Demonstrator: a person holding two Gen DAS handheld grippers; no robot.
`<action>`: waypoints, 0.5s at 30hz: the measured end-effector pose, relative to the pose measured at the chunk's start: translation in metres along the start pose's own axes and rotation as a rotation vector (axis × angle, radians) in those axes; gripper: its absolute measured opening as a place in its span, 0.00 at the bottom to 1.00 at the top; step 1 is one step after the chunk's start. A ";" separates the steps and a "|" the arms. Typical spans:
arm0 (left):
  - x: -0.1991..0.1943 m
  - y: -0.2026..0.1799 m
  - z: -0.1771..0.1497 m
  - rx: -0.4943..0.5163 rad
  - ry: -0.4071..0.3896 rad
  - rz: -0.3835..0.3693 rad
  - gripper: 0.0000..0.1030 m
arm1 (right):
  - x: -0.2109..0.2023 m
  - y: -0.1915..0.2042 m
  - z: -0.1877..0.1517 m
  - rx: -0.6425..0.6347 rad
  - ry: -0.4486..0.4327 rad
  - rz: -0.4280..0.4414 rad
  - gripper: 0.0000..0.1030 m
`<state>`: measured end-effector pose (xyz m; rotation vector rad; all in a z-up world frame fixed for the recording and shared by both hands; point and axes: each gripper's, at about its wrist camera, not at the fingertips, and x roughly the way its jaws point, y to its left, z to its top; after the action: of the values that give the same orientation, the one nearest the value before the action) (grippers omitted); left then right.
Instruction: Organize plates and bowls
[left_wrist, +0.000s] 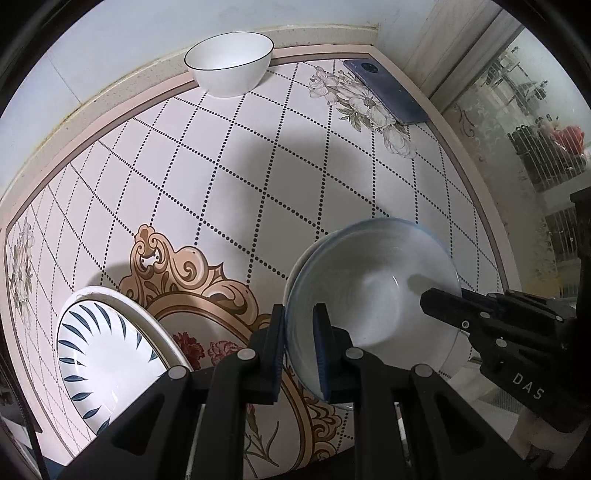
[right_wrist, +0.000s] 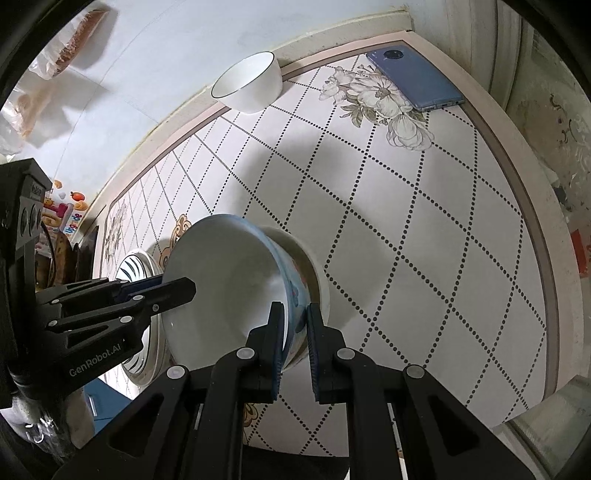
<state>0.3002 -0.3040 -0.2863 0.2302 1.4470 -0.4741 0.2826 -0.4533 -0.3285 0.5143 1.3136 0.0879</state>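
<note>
A blue-rimmed bowl (left_wrist: 373, 291) with a painted outside (right_wrist: 229, 280) is held tilted above the patterned table. My left gripper (left_wrist: 299, 328) is shut on its left rim. My right gripper (right_wrist: 295, 325) is shut on its right rim. A second white bowl (right_wrist: 314, 269) sits under and behind it. A white plate with blue leaf strokes (left_wrist: 99, 354) lies at the table's near left, also in the right wrist view (right_wrist: 136, 266). A white bowl with a dark rim (left_wrist: 229, 62) stands at the far edge by the wall (right_wrist: 249, 83).
A blue phone (left_wrist: 388, 90) lies at the table's far right corner, also in the right wrist view (right_wrist: 417, 79). A wall runs along the table's back edge. A glass door stands to the right. Clutter sits off the table's left side (right_wrist: 55, 221).
</note>
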 end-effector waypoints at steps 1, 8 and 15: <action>0.001 0.000 0.001 -0.001 0.001 0.000 0.12 | 0.000 -0.001 0.000 0.004 0.001 0.002 0.13; 0.005 -0.001 0.002 -0.004 0.008 0.006 0.12 | 0.004 -0.002 0.000 0.012 0.015 0.000 0.13; 0.012 0.002 0.004 -0.009 0.033 0.022 0.12 | 0.009 -0.003 0.006 0.016 0.037 -0.004 0.15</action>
<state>0.3050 -0.3054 -0.2976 0.2475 1.4772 -0.4482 0.2894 -0.4549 -0.3366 0.5258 1.3523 0.0840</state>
